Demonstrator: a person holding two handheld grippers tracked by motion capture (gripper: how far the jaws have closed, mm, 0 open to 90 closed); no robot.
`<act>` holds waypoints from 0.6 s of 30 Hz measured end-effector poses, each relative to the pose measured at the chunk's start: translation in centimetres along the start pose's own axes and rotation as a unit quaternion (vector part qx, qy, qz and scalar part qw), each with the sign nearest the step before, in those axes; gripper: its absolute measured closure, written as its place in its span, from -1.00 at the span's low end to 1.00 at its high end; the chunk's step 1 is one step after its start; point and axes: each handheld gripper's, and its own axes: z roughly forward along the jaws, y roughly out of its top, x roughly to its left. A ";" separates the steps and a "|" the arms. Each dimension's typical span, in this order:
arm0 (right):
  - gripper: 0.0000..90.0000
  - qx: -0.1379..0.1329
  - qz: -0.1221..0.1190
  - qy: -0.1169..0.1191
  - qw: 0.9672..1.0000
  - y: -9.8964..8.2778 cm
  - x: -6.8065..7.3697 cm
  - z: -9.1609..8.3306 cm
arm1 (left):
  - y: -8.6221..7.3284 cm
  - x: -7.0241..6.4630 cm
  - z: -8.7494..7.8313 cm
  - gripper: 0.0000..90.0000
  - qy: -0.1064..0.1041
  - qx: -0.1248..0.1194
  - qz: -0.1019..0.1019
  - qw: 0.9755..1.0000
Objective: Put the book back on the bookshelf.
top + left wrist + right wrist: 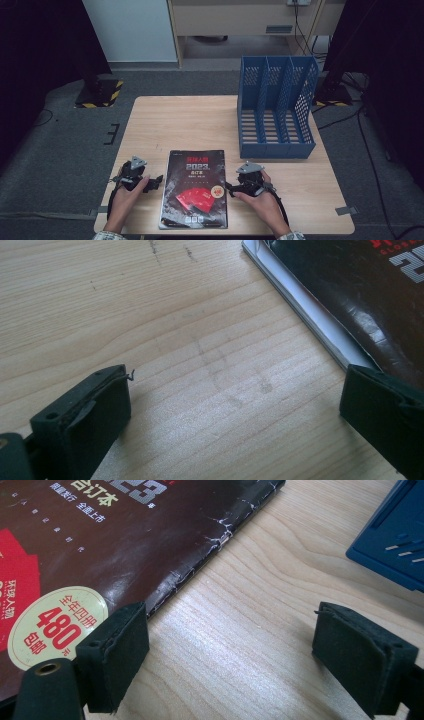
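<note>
My left tool [156,181] and right tool [229,187] both gape empty, flanking book [196,187] lying flat on surface [175,120], ready to pinch its edges; blue file rack [276,107] waits beyond.

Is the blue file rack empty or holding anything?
Empty: the blue file rack stands upright on the table, and its three slots show bare slats.

Office: desk [200,120], file organizer [276,107]
</note>
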 end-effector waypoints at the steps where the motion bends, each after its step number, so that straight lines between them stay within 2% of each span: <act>1: -0.68 0.000 0.001 -0.001 1.000 0.0 0.0 0.0 | 0.0 0.0 0.0 -1.00 0.001 0.001 0.000 1.000; 5: -0.68 0.000 0.002 -0.002 1.000 0.1 0.1 0.1 | 0.1 0.0 -0.2 -0.96 -0.002 -0.006 -0.014 1.000; 6: -0.67 0.000 0.002 -0.001 1.000 0.1 0.1 0.1 | 0.2 0.1 -0.3 -0.87 -0.010 -0.013 -0.033 0.999; 8: -0.60 0.001 0.002 0.002 1.000 0.1 0.1 0.0 | 0.2 0.0 -0.6 -0.86 -0.007 -0.013 -0.036 0.999; 10: -0.57 -0.002 0.006 0.007 1.000 0.2 0.2 -0.1 | 0.3 -0.1 -0.7 -0.84 -0.006 -0.015 -0.033 0.999; 11: -0.51 -0.014 0.008 0.013 1.000 0.5 0.5 -0.3 | 0.4 -0.3 -0.9 -0.80 -0.008 -0.018 -0.033 0.999; 13: -0.48 -0.020 0.004 0.017 1.000 0.6 0.7 -0.5 | 0.5 -0.5 -1.3 -0.76 -0.012 -0.023 -0.038 0.999; 15: -0.39 -0.028 0.005 0.031 0.999 0.9 1.2 -0.6 | 0.6 -0.8 -1.6 -0.69 -0.017 -0.026 -0.037 0.999; 16: -0.32 -0.031 -0.001 0.052 0.998 1.0 1.8 -0.7 | 0.7 -1.3 -1.8 -0.65 -0.019 -0.021 -0.029 0.999; 18: -0.30 -0.031 -0.005 0.056 0.998 1.0 1.9 -0.7 | 0.7 -1.6 -1.8 -0.61 -0.020 -0.019 -0.024 0.999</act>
